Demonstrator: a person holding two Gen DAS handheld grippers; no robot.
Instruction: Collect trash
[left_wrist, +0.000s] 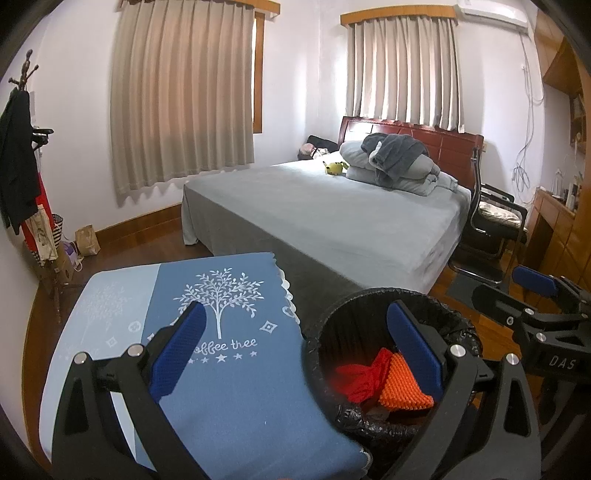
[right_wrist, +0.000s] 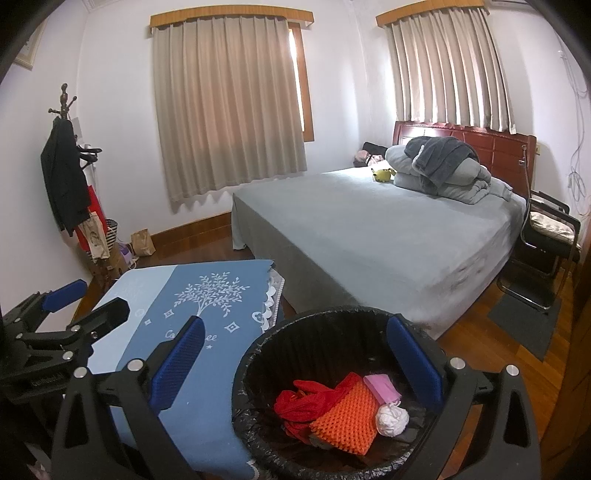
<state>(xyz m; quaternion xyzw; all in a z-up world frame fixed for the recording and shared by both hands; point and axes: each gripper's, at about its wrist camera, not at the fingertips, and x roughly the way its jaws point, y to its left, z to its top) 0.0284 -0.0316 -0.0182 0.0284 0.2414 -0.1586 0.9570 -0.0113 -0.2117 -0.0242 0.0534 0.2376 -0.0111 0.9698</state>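
Looking from the left edge of both views, we see a coat rack (right_wrist: 68, 155) with dark clothes against the wall and a paper bag (right_wrist: 143, 242) on the floor below it. Lower left, the worktop (left_wrist: 229, 398) lies under a blue cloth printed with a white tree, and no loose scrap shows on the part we can see.

Our left gripper (left_wrist: 295, 354) hangs with its fingers spread wide, nothing between them: one finger over the cloth, the other over the bin. Our right gripper (right_wrist: 299, 363) is likewise wide apart and empty.

Lower centre, just beside the worktop, stands the trash bin (right_wrist: 258, 354) with its black liner. Inside it lie a red crumpled piece (right_wrist: 306, 402), an orange textured piece (right_wrist: 347, 417), a pink packet (right_wrist: 380, 387) and a white paper wad (right_wrist: 391, 415).

Right of that, the bed (right_wrist: 369, 229) with folded bedding and a chair (right_wrist: 546, 236) fill the frame.

We judge the collecting largely done; any trash left lies outside these views.
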